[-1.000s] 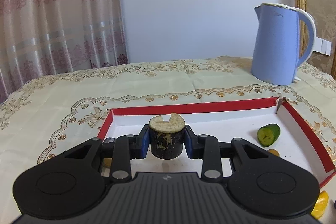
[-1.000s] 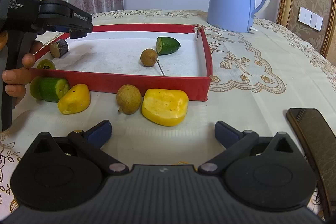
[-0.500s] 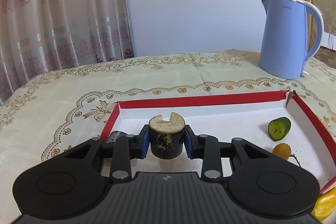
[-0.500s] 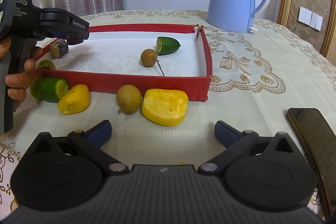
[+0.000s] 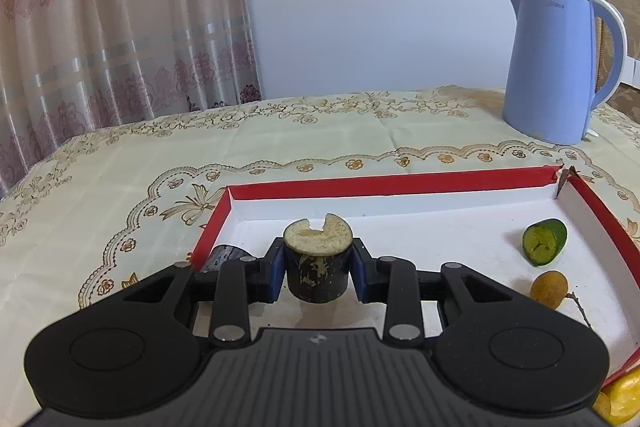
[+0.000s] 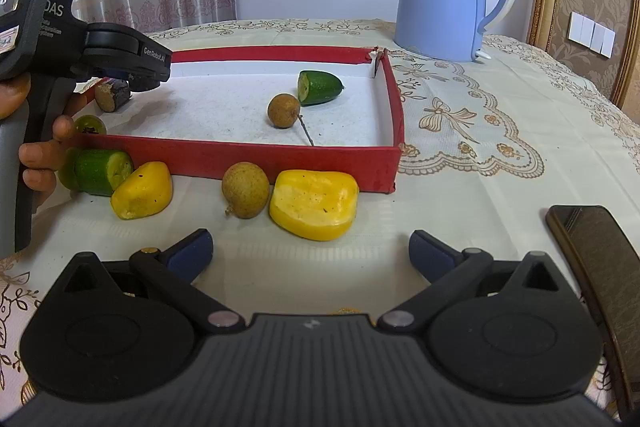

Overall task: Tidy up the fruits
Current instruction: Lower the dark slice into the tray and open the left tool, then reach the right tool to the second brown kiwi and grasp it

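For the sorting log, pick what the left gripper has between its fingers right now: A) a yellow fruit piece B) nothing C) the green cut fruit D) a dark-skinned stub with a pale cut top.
D: in the left wrist view the left gripper is shut on the dark stub, over the red tray, while the green cut fruit lies loose inside it.

Left gripper (image 5: 318, 273): matte black body w/ ribbed top plate, round discs either side, silver pivot screws, blue pads (image 5: 275, 273). Right gripper (image 6: 310, 253): same build, blue tips. In right view, white "GenRobot.AI" lettering and a small screen are seen on the left unit; bare skin on the hand (image 6: 40, 157).
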`<state>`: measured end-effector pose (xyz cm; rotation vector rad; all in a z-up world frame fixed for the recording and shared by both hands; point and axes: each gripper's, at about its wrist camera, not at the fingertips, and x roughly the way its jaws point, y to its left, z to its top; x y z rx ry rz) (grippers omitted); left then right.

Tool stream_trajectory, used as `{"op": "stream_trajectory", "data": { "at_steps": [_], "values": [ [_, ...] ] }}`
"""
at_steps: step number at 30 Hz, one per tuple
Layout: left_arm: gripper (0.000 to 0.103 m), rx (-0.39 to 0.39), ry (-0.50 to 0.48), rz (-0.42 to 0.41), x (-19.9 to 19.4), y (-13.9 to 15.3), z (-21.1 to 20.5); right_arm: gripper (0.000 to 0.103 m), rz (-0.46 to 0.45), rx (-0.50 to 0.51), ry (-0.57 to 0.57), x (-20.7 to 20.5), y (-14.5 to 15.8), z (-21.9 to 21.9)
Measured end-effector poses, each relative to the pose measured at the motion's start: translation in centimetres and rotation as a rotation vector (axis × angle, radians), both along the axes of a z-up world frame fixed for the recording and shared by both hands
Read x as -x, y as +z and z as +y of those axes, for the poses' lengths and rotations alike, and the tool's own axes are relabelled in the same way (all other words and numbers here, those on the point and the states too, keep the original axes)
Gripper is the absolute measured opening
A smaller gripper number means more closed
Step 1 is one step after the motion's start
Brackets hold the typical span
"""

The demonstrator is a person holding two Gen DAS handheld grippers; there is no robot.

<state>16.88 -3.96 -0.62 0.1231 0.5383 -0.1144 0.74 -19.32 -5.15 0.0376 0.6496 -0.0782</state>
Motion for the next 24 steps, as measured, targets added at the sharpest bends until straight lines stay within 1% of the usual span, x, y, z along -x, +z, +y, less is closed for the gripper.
{"op": "stream_trajectory", "data": {
  "at_steps": [4,13,15,19,21,24],
  "values": [
    [0.033,-0.002,0.001,0.012,-0.2,-0.2,0.0,0.103,0.000,0.000,0.000,0.0,0.0,0.0],
    [0.033,-0.005,0.003,0.005,-0.1,0.0,0.0,0.103,0.000,0.000,0.000,0.0,-0.1,0.0],
    [0.044,-0.009,0.002,0.002,0.0,0.0,0.0,0.103,0.000,0.001,0.000,0.0,-0.1,0.1],
    [0.055,-0.014,0.002,-0.039,0.6,0.5,-0.1,0.103,0.001,0.002,0.000,0.0,-0.1,0.1],
    [0.063,-0.009,0.001,-0.066,1.1,0.9,-0.1,0.103,0.001,0.001,0.000,0.0,-0.1,0.1],
    [0.067,0.003,0.000,-0.097,1.6,1.4,0.0,0.103,0.001,0.001,0.000,0.0,-0.1,0.1]
  ]
}}
